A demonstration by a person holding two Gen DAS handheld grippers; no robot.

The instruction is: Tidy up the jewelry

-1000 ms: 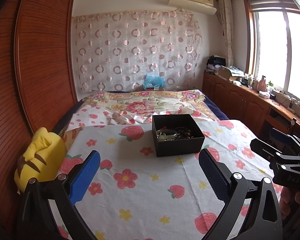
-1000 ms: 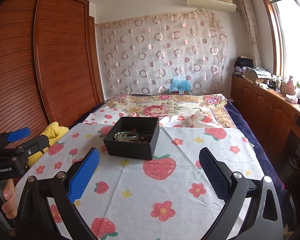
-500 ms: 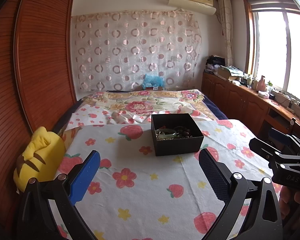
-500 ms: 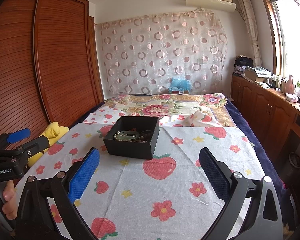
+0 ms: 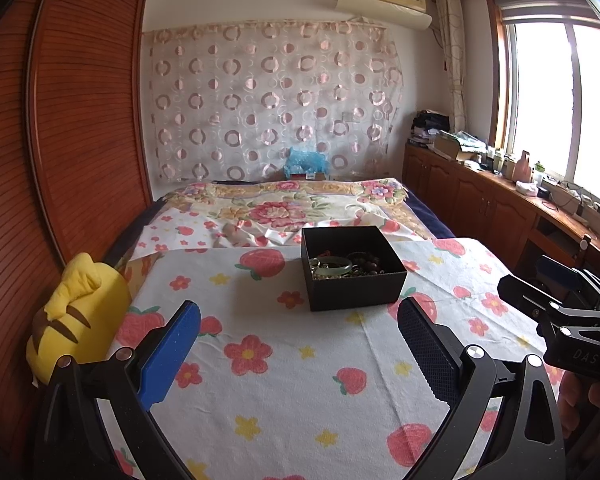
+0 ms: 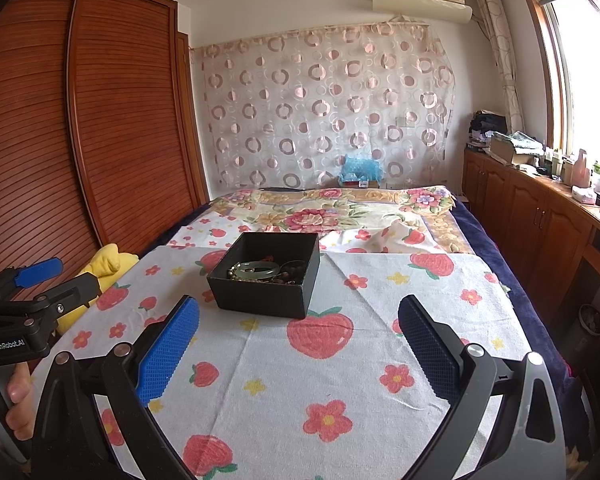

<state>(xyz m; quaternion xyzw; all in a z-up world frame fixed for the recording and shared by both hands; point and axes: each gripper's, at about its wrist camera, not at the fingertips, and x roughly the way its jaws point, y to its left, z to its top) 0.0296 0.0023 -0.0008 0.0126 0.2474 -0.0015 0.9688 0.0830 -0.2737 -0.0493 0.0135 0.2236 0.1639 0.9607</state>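
**Both tongs hang empty, short of the jewelry box**

Nearest the cameras, the left tongs and the right tongs are both spread wide and pinch nothing, hovering above the strawberry-print cloth on this side of the black box. The box sits open on the cloth, well apart from both tongs. Inside it lie a pale green bangle, dark beads and what looks like a chain, heaped together. Left of the box, at the cloth's edge, rests a yellow plush; beyond the box lies the floral quilt.

The likely risk: the pieces seem tangled, so lifting one may drag others out, and the light box may slide or tip on the soft cloth.
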